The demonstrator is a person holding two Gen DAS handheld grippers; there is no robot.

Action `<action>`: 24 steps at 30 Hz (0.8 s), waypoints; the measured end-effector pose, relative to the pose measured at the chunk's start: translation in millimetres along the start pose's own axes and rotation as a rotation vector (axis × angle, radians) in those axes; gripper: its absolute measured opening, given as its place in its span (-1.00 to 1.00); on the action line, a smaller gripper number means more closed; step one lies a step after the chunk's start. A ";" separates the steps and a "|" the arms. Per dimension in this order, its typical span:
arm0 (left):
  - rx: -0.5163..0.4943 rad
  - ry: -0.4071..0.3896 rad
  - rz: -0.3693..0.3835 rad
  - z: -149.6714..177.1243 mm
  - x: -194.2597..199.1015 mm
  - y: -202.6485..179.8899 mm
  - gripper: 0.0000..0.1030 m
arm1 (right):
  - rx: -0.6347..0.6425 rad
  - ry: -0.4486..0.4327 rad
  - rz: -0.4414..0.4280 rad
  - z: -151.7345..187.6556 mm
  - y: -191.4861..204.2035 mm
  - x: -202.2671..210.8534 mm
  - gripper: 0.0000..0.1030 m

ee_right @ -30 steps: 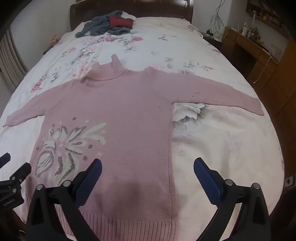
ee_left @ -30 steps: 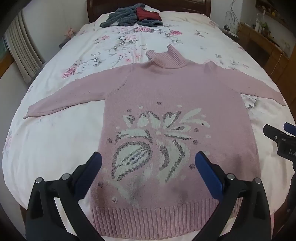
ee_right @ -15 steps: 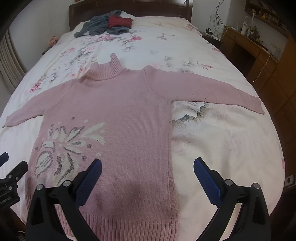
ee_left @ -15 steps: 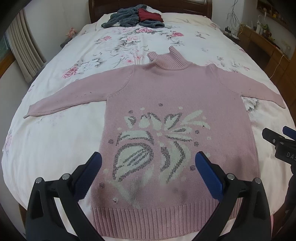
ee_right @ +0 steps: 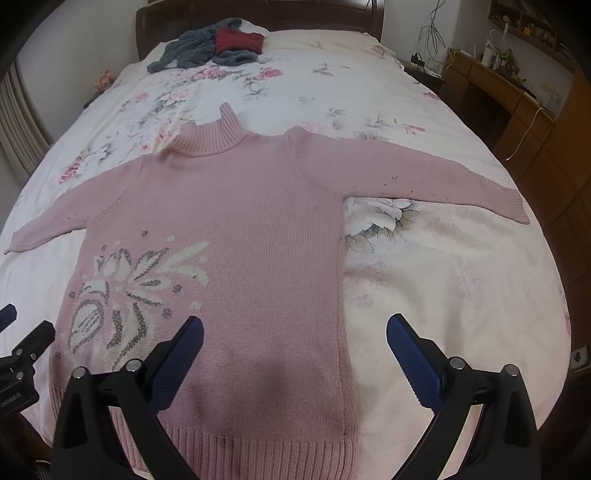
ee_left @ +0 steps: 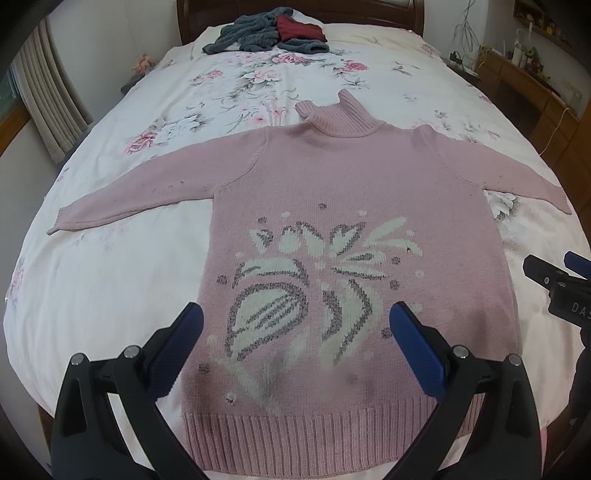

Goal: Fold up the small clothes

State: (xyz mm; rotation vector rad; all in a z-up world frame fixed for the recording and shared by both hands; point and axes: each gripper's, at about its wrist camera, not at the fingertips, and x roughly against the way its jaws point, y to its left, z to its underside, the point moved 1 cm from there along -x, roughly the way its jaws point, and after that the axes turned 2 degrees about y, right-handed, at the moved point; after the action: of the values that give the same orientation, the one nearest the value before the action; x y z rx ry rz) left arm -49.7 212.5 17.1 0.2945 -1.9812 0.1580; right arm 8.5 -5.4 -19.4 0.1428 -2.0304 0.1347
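Note:
A pink turtleneck sweater (ee_left: 354, 192) (ee_right: 236, 221) with a white and grey flower pattern lies flat and face up on the bed, both sleeves spread out sideways, its ribbed hem nearest me. My left gripper (ee_left: 295, 325) hangs open above the lower front of the sweater, holding nothing. My right gripper (ee_right: 295, 332) is open above the sweater's lower right side seam, also with nothing in it. In the left wrist view the right gripper (ee_left: 557, 280) shows at the right edge.
The bed (ee_left: 110, 280) (ee_right: 443, 280) has a white floral cover. A heap of grey and dark red clothes (ee_left: 266, 31) (ee_right: 218, 46) lies near the headboard. A wooden desk (ee_right: 509, 88) stands to the right of the bed, curtains (ee_left: 48, 92) to the left.
Both views have shifted slightly, so the sweater sits a little lower in frame. Both grippers stay open; the sweater has not moved.

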 end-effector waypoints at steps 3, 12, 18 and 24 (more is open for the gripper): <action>-0.004 -0.002 -0.002 -0.1 -0.4 0.2 0.94 | 0.000 0.002 0.002 -0.3 1.7 -0.5 0.93; -0.004 0.002 -0.003 0.4 -1.0 -0.8 0.94 | 0.000 0.007 0.000 0.3 1.4 -1.5 0.93; -0.003 0.002 -0.004 1.2 -2.0 0.2 0.94 | -0.001 0.007 0.000 1.8 1.6 -4.3 0.93; -0.002 0.004 -0.006 2.0 -2.8 0.5 0.94 | -0.001 0.005 -0.003 4.3 1.4 -5.8 0.93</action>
State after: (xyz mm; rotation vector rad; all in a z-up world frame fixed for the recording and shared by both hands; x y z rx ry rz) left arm -50.6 212.8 13.7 0.2981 -1.9765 0.1524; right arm 7.1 -4.5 -26.6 0.1453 -2.0251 0.1323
